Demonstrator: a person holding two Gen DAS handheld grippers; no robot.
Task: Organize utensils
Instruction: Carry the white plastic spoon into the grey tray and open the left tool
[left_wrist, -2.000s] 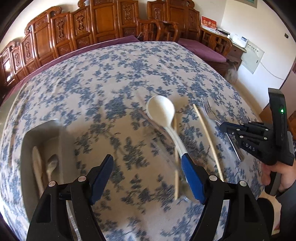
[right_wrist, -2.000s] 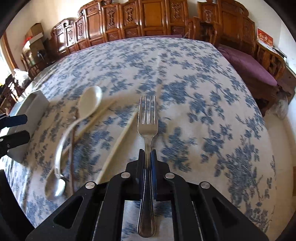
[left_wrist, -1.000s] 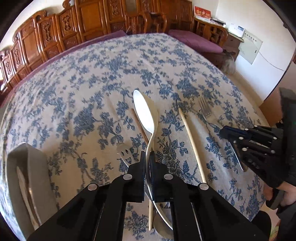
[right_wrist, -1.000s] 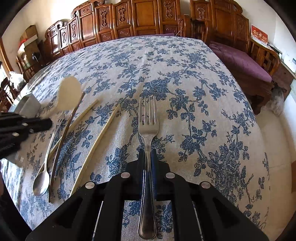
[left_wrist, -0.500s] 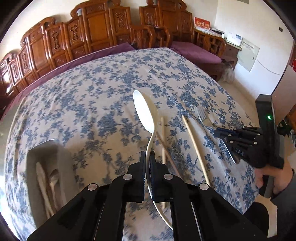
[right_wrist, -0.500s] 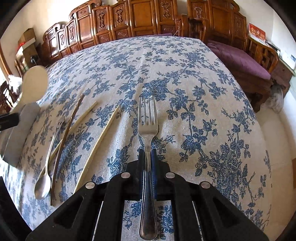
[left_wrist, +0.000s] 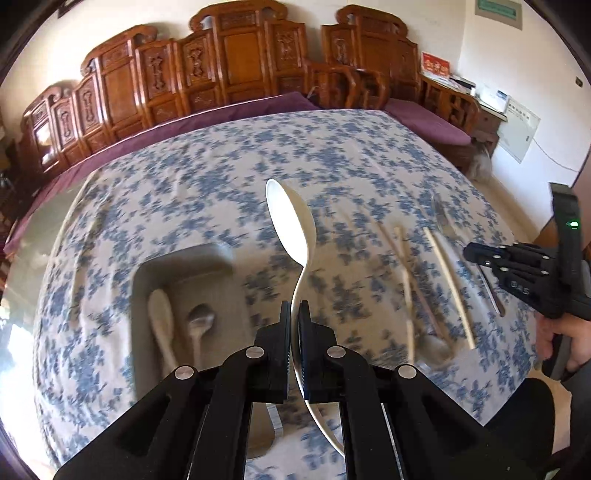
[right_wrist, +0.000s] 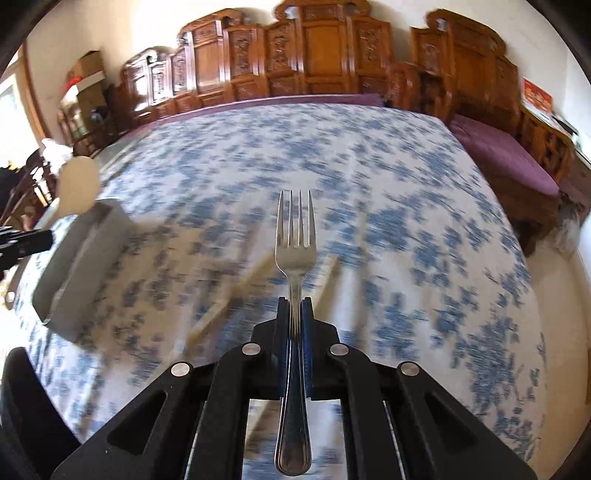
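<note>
My left gripper (left_wrist: 294, 317) is closed on the handle of the white spoon (left_wrist: 291, 218), and I hold it in the air, bowl forward, just right of the grey tray (left_wrist: 184, 266). In the tray lie a white spoon and a metal spoon (left_wrist: 199, 325). My right gripper (right_wrist: 295, 314) is closed on the metal fork (right_wrist: 295, 236), lifted above the flowered surface (right_wrist: 406, 221). Chopsticks (left_wrist: 448, 288) lie on the cloth between both grippers.

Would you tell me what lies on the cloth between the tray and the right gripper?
In the left wrist view, chopsticks lie on the cloth between the tray and the right gripper.
</note>
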